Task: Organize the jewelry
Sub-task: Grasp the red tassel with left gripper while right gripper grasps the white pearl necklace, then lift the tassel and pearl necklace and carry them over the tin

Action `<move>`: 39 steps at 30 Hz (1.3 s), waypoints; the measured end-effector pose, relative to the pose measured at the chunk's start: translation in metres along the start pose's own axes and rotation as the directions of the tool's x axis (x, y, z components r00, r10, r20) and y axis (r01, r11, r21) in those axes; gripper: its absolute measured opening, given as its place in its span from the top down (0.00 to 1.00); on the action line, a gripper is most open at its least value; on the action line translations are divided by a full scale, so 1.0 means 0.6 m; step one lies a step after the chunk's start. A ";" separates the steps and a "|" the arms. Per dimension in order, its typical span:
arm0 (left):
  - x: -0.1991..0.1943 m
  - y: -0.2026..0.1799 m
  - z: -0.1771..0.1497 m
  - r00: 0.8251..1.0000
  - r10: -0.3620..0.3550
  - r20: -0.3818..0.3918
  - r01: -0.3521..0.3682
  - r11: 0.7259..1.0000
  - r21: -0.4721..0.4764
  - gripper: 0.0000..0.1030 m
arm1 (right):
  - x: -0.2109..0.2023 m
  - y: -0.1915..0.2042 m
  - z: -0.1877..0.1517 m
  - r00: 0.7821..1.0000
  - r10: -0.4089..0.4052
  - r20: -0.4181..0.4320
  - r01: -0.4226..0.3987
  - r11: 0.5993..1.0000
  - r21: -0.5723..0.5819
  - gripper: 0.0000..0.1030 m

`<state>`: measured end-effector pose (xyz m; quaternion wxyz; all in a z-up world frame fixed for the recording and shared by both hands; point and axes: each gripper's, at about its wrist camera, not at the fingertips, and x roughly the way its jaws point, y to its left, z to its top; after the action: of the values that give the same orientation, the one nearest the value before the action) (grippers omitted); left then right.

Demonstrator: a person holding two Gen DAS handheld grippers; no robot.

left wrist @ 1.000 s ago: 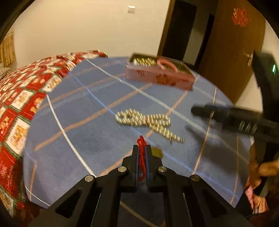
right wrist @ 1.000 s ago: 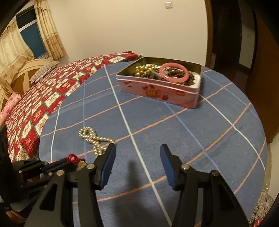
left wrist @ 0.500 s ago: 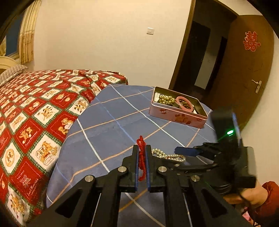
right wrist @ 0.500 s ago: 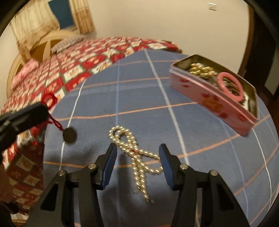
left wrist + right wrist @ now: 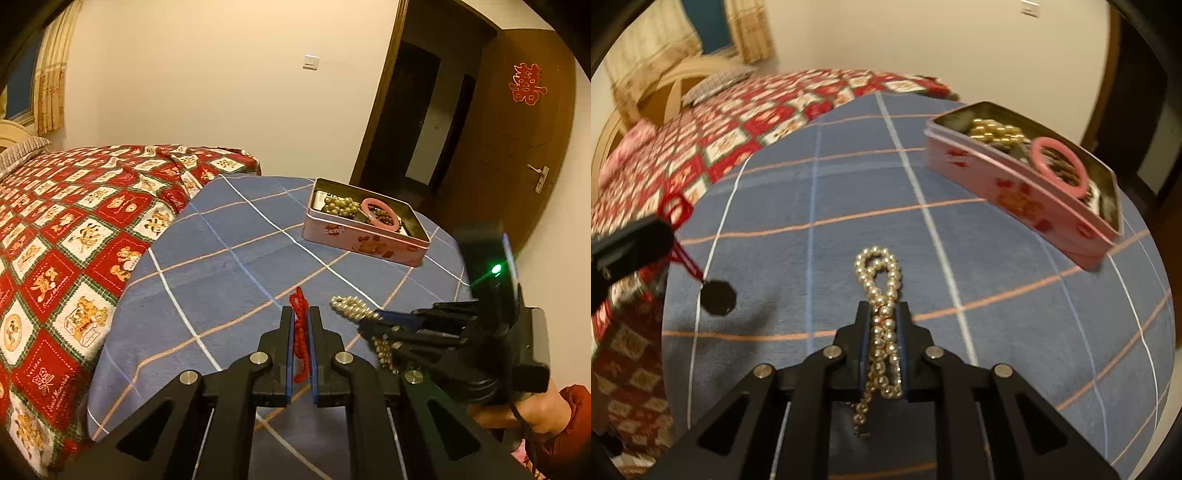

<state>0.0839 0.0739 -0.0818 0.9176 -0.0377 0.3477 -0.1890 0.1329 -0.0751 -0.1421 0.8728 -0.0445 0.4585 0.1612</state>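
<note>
The left gripper is closing tightly on a red cord, with the two jaws almost together and the cord running up between them. In the right wrist view the same cord is hanging out of this gripper at 9 o'clock, and a dark round pendant is dangling from its end above the blue checked cloth; I cannot tell if the pendant is touching the cloth.

The right gripper is pressing its jaws on a gold bead necklace. The folded strand is lying along the narrow gap, and its loop is sticking out forward at 12 o'clock. It seems that the loop is resting on the cloth, but the view is blurred there.

The pink tin box is standing open at 2 o'clock, well apart from both grippers. Inside it, gold beads and a pink bangle are lying together. A red patterned bedcover is spreading at 9 o'clock in the left wrist view
</note>
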 end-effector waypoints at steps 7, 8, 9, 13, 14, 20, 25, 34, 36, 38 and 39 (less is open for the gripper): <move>0.002 -0.021 0.014 1.000 -0.025 0.016 0.025 1.000 0.017 0.95 | -0.051 -0.039 0.009 0.996 -0.054 0.074 0.047 0.994 0.094 0.85; 0.003 -0.023 0.016 0.999 -0.029 0.018 0.029 0.999 0.018 0.95 | -0.059 -0.043 0.010 0.994 -0.065 0.085 0.056 0.993 0.101 0.85; 0.004 -0.026 0.019 0.999 -0.034 0.021 0.034 0.999 0.019 0.95 | -0.065 -0.046 0.013 0.992 -0.074 0.098 0.064 0.992 0.107 0.85; 0.006 -0.041 0.027 0.998 -0.048 0.028 0.048 0.998 0.031 0.95 | -0.090 -0.056 0.017 0.982 -0.125 0.142 0.109 0.987 0.115 0.85; 0.007 -0.046 0.030 0.998 -0.054 0.031 0.053 0.998 0.034 0.95 | -0.095 -0.059 0.019 0.980 -0.131 0.150 0.114 0.986 0.119 0.85; 0.009 -0.068 0.048 0.996 -0.078 0.051 0.075 0.996 0.056 0.95 | -0.115 -0.075 0.027 0.971 -0.152 0.184 0.125 0.981 0.148 0.85; 0.014 -0.083 0.066 0.993 -0.101 0.069 0.097 0.993 0.063 0.95 | -0.125 -0.084 0.032 0.964 -0.173 0.202 0.142 0.977 0.160 0.85; 0.032 -0.101 0.093 0.989 -0.128 0.079 0.122 0.990 0.076 0.95 | -0.139 -0.106 0.041 0.955 -0.194 0.223 0.154 0.971 0.183 0.85; 0.037 -0.105 0.099 0.988 -0.132 0.081 0.126 0.989 0.078 0.95 | -0.141 -0.112 0.043 0.953 -0.200 0.226 0.158 0.969 0.189 0.85; 0.044 -0.109 0.107 0.987 -0.138 0.085 0.131 0.988 0.081 0.95 | -0.141 -0.118 0.046 0.953 -0.203 0.227 0.159 0.968 0.195 0.85; 0.047 -0.111 0.111 0.986 -0.139 0.088 0.132 0.988 0.083 0.95 | -0.141 -0.122 0.049 0.952 -0.204 0.229 0.160 0.967 0.198 0.85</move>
<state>0.1256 -0.0026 -0.0356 0.9186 -0.0349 0.2934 -0.2623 0.1350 -0.1578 -0.0614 0.9347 0.0115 0.3527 0.0427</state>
